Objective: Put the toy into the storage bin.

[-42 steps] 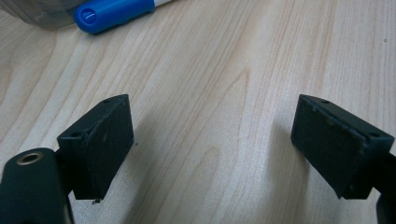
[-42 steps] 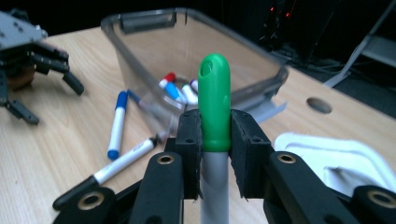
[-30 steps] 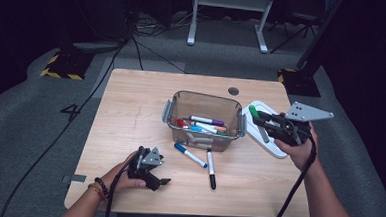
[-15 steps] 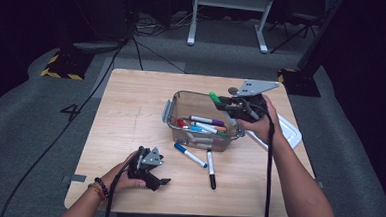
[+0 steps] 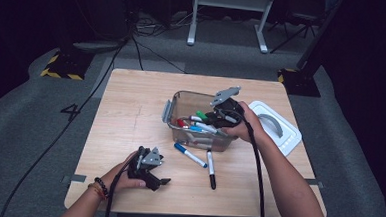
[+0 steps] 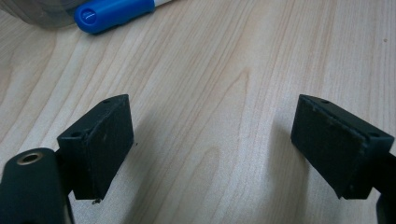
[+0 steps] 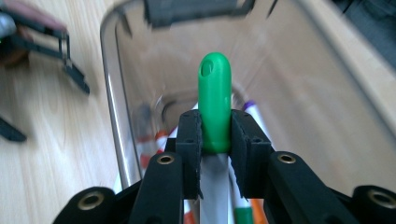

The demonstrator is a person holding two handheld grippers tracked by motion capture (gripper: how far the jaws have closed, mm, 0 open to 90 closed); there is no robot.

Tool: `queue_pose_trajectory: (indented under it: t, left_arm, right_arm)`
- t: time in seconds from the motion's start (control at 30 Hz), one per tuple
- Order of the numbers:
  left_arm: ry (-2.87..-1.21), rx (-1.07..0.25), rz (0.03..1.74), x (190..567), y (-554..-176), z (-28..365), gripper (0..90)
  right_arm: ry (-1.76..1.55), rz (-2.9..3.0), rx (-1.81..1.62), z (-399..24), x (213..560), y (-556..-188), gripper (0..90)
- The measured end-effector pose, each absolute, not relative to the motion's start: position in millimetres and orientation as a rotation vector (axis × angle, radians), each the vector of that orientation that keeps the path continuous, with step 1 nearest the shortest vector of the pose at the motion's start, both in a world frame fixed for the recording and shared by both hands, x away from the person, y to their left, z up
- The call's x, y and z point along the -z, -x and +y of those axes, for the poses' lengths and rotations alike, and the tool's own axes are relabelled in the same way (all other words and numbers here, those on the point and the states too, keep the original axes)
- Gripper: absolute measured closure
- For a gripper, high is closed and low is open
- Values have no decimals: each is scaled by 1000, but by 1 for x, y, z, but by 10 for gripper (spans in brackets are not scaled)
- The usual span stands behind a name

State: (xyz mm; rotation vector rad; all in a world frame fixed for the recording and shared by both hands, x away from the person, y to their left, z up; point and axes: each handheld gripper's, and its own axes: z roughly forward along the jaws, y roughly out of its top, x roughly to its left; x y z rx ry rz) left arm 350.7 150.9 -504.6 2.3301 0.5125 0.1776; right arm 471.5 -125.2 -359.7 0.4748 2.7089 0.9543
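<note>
So the green-capped marker [image 7: 215, 105] is clamped between the right gripper [image 7: 215, 133]'s two black pads, pinched right at the base of its cap, with the cap sticking out past the tips toward 12 o'clock in the right gripper view. Its long axis runs straight along the jaws, and the white barrel heads back toward 6 o'clock and disappears under the gripper body, so I can't see its back end. In the high view the right gripper [image 5: 211, 118] is over the clear plastic bin [image 5: 177, 101], with the green cap [image 5: 201, 114] pointing roughly 10 o'clock into the bin, above the other markers [image 5: 207, 128] piled inside. That pile is blurry and half covered, so no exact count from me. The left gripper [image 5: 163, 181] sits on the table [image 5: 131, 100] at about 7 o'clock from the bin, and in the left gripper view its pads stand clearly apart with bare wood between them. A blue-capped marker [image 6: 114, 13] is cut off at the top edge there.
</note>
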Motion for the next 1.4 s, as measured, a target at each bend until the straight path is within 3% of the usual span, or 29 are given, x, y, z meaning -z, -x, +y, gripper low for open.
queue_pose_trajectory:
  t: [0.33,0.47,0.73,1.1,1.4]
  left_arm:
    - [-2330,-178,513,505,-351,151,135]
    - [-2330,-178,513,505,-351,151,135]
    - [-2330,-178,513,505,-351,151,135]
    - [-2330,-178,513,505,-351,151,135]
    - [-2330,-178,512,505,-351,151,135]
  right_arm:
    - [-420,2896,-725,-106,381,-476,742]
    - [-501,2835,-728,-106,382,-480,576]
    - [-559,2677,-898,-124,368,-475,482]
    - [-573,2426,-1132,-188,321,-422,349]
    - [-590,2372,-1214,-230,335,-374,331]
